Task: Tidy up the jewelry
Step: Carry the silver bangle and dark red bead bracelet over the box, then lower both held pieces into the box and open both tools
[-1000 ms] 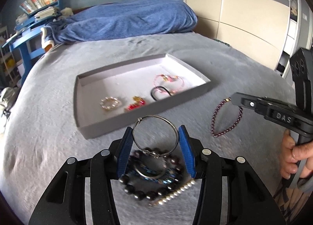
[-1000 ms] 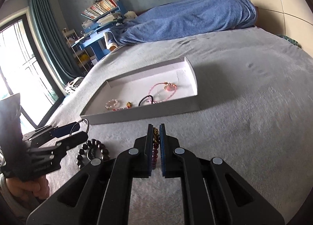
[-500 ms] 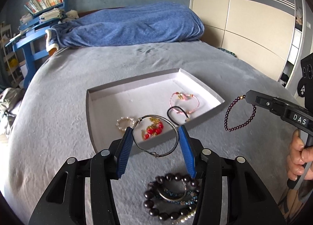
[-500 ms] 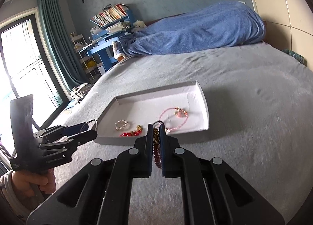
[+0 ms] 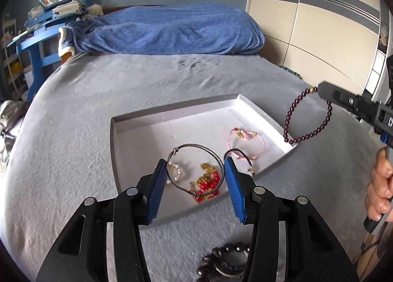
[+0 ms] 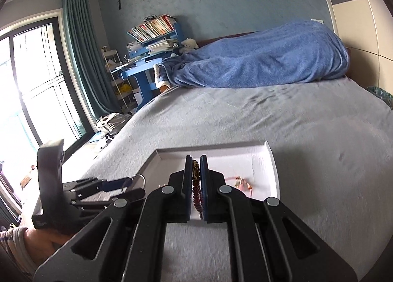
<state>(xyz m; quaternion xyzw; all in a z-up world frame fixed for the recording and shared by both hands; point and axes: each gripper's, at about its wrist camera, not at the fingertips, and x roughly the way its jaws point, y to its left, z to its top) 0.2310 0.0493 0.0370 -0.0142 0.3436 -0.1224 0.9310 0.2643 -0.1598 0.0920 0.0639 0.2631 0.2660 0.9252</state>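
My left gripper point(image 5: 195, 166) is shut on a thin metal bangle point(image 5: 196, 147), held over the near edge of the white tray point(image 5: 172, 117). In the tray lie a pearl ring point(image 5: 175, 174), a red and gold piece point(image 5: 208, 181), a black cord point(image 5: 237, 154) and a pink bracelet point(image 5: 245, 144). My right gripper point(image 6: 196, 163) is shut on a dark red bead bracelet point(image 6: 196, 193), which in the left wrist view dangles as a loop, the bead bracelet point(image 5: 307, 120), over the tray's right corner. The tray point(image 6: 272, 169) lies just ahead of the right gripper.
A pile of dark beads and other jewelry point(image 5: 226, 262) lies on the grey bedspread point(image 5: 73, 134) near the left gripper. A blue blanket point(image 5: 167, 31) is heaped at the bed's far end. A blue desk with books point(image 6: 152, 44) stands beyond, wardrobe doors point(image 5: 319, 24) on the right.
Both grippers rose and moved toward the tray. The bangle went from above the loose pile to over the tray's near edge. The bead bracelet lifted off the bedspread and now hangs over the tray's right corner.
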